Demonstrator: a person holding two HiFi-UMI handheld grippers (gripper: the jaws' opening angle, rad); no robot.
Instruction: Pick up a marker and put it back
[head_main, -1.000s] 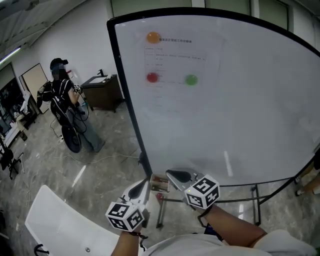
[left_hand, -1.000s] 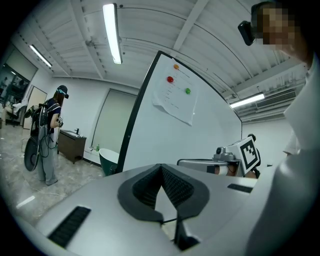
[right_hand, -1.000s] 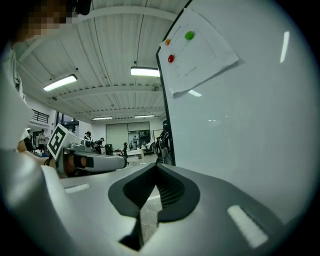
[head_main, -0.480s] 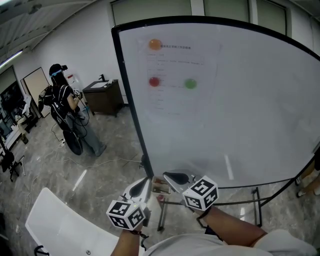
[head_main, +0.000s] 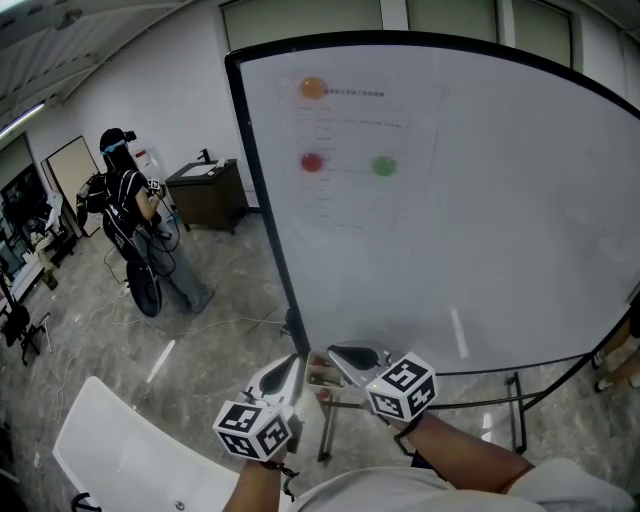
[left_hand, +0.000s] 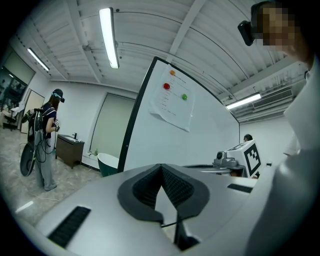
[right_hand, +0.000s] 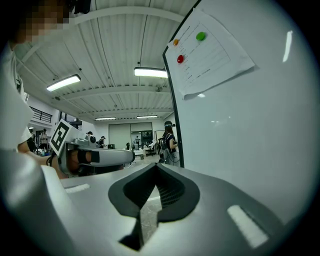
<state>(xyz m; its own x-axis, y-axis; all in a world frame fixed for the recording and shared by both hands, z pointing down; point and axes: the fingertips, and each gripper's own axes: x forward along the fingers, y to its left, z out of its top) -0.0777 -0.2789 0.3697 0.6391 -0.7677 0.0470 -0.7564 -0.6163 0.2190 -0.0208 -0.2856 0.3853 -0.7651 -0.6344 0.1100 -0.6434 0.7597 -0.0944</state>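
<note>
Before the whiteboard (head_main: 480, 200), the left gripper (head_main: 290, 366) and right gripper (head_main: 338, 352) are held with jaws clenched on nothing, and the marker, not surely made out, is judged to lie in the small clutter (head_main: 320, 376) just between and beyond both jaws.

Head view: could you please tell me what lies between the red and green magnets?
Only bare paper: the sheet spans the gap between the red magnet and the green magnet, seen in the head view.

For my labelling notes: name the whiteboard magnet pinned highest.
The orange magnet, topmost; the red magnet and green magnet sit side by side below it.
</note>
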